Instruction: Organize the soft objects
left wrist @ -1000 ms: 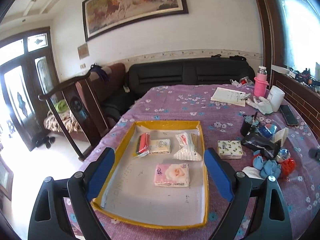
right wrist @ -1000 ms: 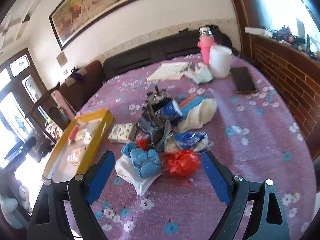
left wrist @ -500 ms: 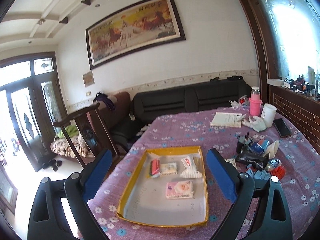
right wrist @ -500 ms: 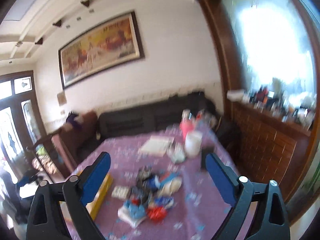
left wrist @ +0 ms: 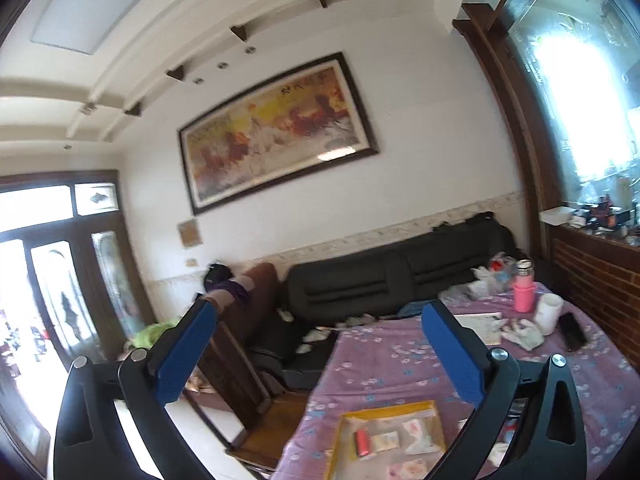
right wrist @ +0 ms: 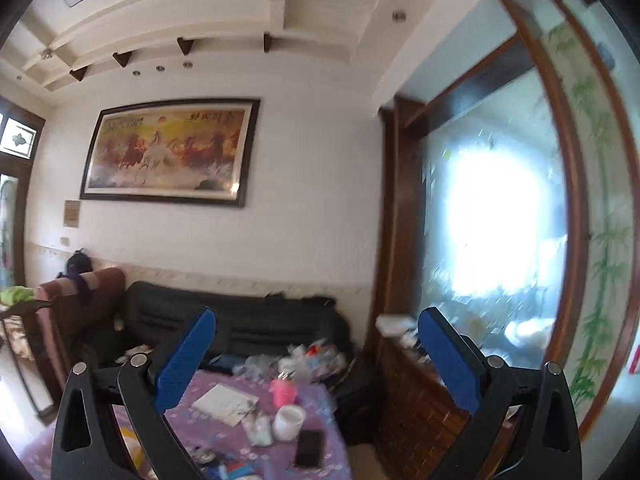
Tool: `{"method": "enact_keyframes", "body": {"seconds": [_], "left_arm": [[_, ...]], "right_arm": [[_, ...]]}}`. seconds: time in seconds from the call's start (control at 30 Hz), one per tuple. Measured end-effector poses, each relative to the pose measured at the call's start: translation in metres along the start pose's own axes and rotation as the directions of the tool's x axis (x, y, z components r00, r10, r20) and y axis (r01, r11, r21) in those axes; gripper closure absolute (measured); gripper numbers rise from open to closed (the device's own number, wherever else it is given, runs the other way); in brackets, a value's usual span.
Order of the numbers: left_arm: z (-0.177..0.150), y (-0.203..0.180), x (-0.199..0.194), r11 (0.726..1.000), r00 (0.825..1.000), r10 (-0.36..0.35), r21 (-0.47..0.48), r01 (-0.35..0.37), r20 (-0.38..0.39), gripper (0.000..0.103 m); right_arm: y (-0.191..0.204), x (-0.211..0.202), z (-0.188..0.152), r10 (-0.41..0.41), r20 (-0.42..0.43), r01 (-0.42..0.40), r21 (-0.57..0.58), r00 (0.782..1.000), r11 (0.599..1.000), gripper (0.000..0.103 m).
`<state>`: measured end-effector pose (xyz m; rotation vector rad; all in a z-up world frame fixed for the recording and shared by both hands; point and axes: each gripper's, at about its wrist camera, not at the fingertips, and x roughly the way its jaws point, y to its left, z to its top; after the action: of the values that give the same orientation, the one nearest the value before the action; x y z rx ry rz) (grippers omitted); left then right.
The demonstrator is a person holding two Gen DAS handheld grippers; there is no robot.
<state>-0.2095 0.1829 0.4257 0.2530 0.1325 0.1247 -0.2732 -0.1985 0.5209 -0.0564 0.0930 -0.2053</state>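
My left gripper (left wrist: 320, 320) is open and empty, raised high and tilted up toward the wall. Far below it, the yellow-rimmed tray (left wrist: 340, 436) lies on the purple flowered table (left wrist: 384, 360) with several small tissue packs (left wrist: 384, 440) and a red item (left wrist: 362, 442) in it. My right gripper (right wrist: 316, 328) is open and empty, also high above the table (right wrist: 240, 440) and pointing at the sofa and wall. The pile of soft things is mostly out of view.
A pink bottle (left wrist: 524, 294), white cup (left wrist: 548, 312), black phone (left wrist: 572, 332) and notebook (left wrist: 480, 322) sit at the table's far right. A wooden chair (left wrist: 228, 356) stands left of the table. A black sofa (left wrist: 392, 276) is behind, a brick ledge (left wrist: 592, 264) at right.
Both grippers have risen and tilted upward away from the table. The tray and the pile have dropped to the bottom of the views. Both stay open and empty.
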Motion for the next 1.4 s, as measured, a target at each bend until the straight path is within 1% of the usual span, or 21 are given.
{"method": "enact_keyframes", "body": {"seconds": [0.07,0.13,0.23,0.27,0.3,0.33,0.37,0.4,0.43,0.47,0.5,0.57,0.7,0.87,0.97,1.0,1.03,1.1,1.17,1.23,1.4], "left_arm": [[-0.01,-0.009,0.013,0.997,0.997,-0.07,-0.029,0.069,-0.034,0.0],[-0.032,-0.027,0.03,0.986,0.982,-0.16,-0.056,0.155,-0.099,0.0],[-0.082,-0.07,0.058,0.951,0.922,-0.309,-0.092,0.295,-0.235,0.0],[-0.103,-0.087,0.066,0.934,0.892,-0.356,-0.104,0.341,-0.278,0.0],[-0.131,-0.11,0.075,0.912,0.849,-0.41,-0.117,0.394,-0.333,0.0],[-0.145,-0.123,0.079,0.9,0.825,-0.433,-0.127,0.417,-0.362,0.0],[-0.165,-0.14,0.085,0.881,0.79,-0.468,-0.146,0.449,-0.397,0.0],[-0.192,-0.16,0.093,0.855,0.739,-0.512,-0.178,0.487,-0.438,0.0],[-0.206,-0.17,0.095,0.844,0.713,-0.529,-0.195,0.5,-0.459,0.0],[-0.227,-0.183,0.102,0.829,0.674,-0.55,-0.222,0.513,-0.493,0.0],[-0.246,-0.193,0.109,0.819,0.642,-0.563,-0.247,0.518,-0.52,0.0],[-0.275,-0.209,0.12,0.815,0.598,-0.564,-0.27,0.512,-0.569,0.0],[-0.305,-0.217,0.128,0.818,0.564,-0.558,-0.289,0.498,-0.608,0.001],[-0.304,-0.201,0.137,0.818,0.567,-0.567,-0.331,0.47,-0.597,0.001],[-0.302,-0.201,0.142,0.82,0.57,-0.565,-0.327,0.47,-0.597,0.001],[-0.302,-0.203,0.143,0.817,0.565,-0.568,-0.327,0.475,-0.598,0.001],[-0.303,-0.206,0.144,0.815,0.562,-0.57,-0.326,0.479,-0.599,0.001],[-0.303,-0.214,0.147,0.809,0.552,-0.576,-0.324,0.491,-0.603,0.001],[-0.305,-0.224,0.152,0.803,0.539,-0.582,-0.325,0.5,-0.608,0.001],[-0.307,-0.234,0.158,0.801,0.53,-0.583,-0.325,0.503,-0.616,0.001],[-0.314,-0.274,0.181,0.81,0.512,-0.563,-0.312,0.496,-0.649,0.001]], "right_arm": [[0.006,0.025,-0.032,0.05,-0.094,-0.048,0.016,0.994,0.999,0.0],[0.011,0.051,-0.072,0.107,-0.188,-0.1,0.049,0.976,0.994,0.0],[0.029,0.101,-0.16,0.221,-0.385,-0.191,0.114,0.896,0.975,0.0],[0.037,0.117,-0.196,0.258,-0.443,-0.217,0.142,0.859,0.966,0.0],[0.044,0.13,-0.231,0.284,-0.489,-0.232,0.166,0.825,0.958,0.0],[0.05,0.141,-0.263,0.305,-0.53,-0.242,0.186,0.791,0.952,0.0],[0.052,0.148,-0.289,0.32,-0.558,-0.251,0.199,0.766,0.947,0.0],[0.055,0.154,-0.313,0.331,-0.587,-0.257,0.209,0.739,0.944,0.0],[0.062,0.166,-0.346,0.347,-0.625,-0.264,0.225,0.699,0.938,0.0],[0.068,0.174,-0.368,0.367,-0.648,-0.273,0.246,0.667,0.93,0.001],[0.07,0.179,-0.38,0.385,-0.657,-0.282,0.263,0.648,0.923,0.002],[0.087,0.191,-0.409,0.439,-0.67,-0.322,0.3,0.599,0.898,0.007],[0.13,0.206,-0.423,0.494,-0.687,-0.423,0.29,0.532,0.858,0.023],[0.187,0.23,-0.433,0.508,-0.712,-0.527,0.227,0.484,0.819,0.027],[0.212,0.243,-0.45,0.473,-0.754,-0.542,0.187,0.456,0.82,0.031],[0.215,0.246,-0.455,0.467,-0.764,-0.544,0.183,0.445,0.819,0.05],[0.217,0.248,-0.46,0.444,-0.781,-0.537,0.168,0.439,0.827,0.063],[0.21,0.251,-0.464,0.437,-0.779,-0.515,0.174,0.45,0.839,0.073],[0.192,0.251,-0.461,0.453,-0.764,-0.483,0.213,0.46,0.85,0.077],[0.173,0.248,-0.456,0.461,-0.747,-0.45,0.242,0.478,0.859,0.078],[0.132,0.239,-0.445,0.531,-0.69,-0.404,0.36,0.491,0.841,0.078]]}}
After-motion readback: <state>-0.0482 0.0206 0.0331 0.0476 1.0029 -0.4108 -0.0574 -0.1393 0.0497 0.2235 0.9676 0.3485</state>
